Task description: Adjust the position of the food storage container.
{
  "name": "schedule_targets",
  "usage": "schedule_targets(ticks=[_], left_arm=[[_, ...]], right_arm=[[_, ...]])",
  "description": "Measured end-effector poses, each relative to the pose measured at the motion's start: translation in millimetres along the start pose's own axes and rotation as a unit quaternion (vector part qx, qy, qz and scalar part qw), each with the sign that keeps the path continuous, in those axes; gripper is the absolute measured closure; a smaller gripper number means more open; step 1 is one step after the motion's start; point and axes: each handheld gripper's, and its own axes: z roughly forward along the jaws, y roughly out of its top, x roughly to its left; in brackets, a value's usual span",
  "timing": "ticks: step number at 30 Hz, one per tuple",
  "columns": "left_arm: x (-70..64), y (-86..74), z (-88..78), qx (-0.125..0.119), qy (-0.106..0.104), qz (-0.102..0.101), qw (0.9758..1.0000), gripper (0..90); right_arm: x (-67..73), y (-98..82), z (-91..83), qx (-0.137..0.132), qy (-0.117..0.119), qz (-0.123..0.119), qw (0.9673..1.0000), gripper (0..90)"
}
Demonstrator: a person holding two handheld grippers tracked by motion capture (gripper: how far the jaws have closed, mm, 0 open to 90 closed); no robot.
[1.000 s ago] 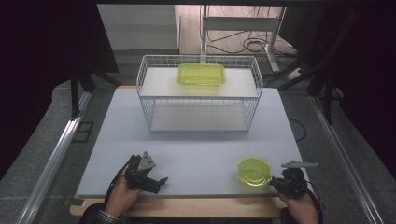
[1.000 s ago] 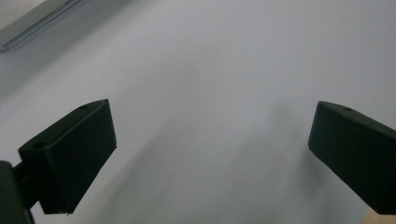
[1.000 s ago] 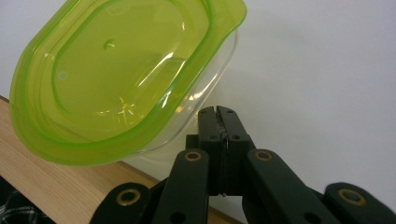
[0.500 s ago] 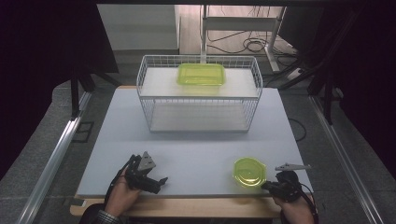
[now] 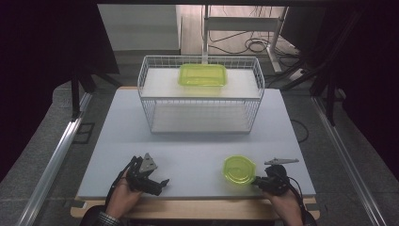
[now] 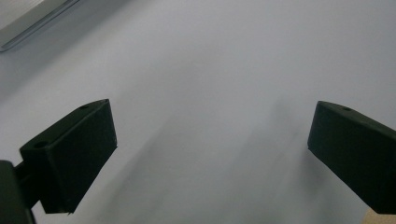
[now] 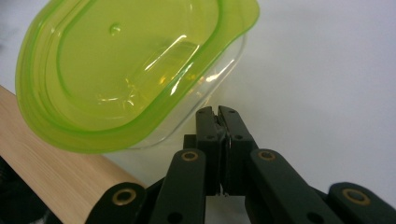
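This looks like a lab or test room. A plain white rectangular tabletop (image 5: 197,141) stands among dark curtains (image 5: 42,56), with loose black cables (image 5: 254,44) on the floor behind.

Wire basket (image 5: 200,101) on white table (image 5: 141,122), rectangular green-lidded container (image 5: 203,75) atop it, far side
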Motion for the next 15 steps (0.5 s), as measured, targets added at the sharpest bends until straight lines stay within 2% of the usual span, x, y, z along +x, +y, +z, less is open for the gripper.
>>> schedule_targets(ticks=[8,15], left_arm=[[-0.1,0.0,-0.2,0.001,0.0,0.001,1.0,1.3],[-0.2,0.1,-0.1,0.002,0.0,0.004,1.0,1.3]], right_arm=[[17.5,24.9,27.0,0.004,0.018,-0.028,0.9994,87.2],[35.6,44.5,47.7,0.011,0.042,-0.057,0.9974,87.2]])
